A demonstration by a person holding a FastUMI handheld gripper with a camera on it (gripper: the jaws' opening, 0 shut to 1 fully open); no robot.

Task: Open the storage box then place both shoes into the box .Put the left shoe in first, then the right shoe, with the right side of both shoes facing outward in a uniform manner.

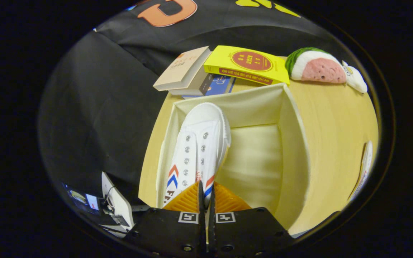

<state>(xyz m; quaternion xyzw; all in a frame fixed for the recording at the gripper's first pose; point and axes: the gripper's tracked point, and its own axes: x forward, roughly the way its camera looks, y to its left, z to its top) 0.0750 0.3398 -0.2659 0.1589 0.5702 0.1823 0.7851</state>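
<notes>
Gripper view: the open box point(292, 143) stands on the table point(335, 118). Inside it, against the left wall, a shoe point(197, 150) lies with its toe toward the far wall; the right half of the box floor is bare. The gripper point(205, 195) has its fingers pinched almost together on the shoe's heel end. Beyond the box lie books point(246, 64) and a watermelon plush point(316, 66). A second shoe point(363, 172) lies on the table well right of the box.
</notes>
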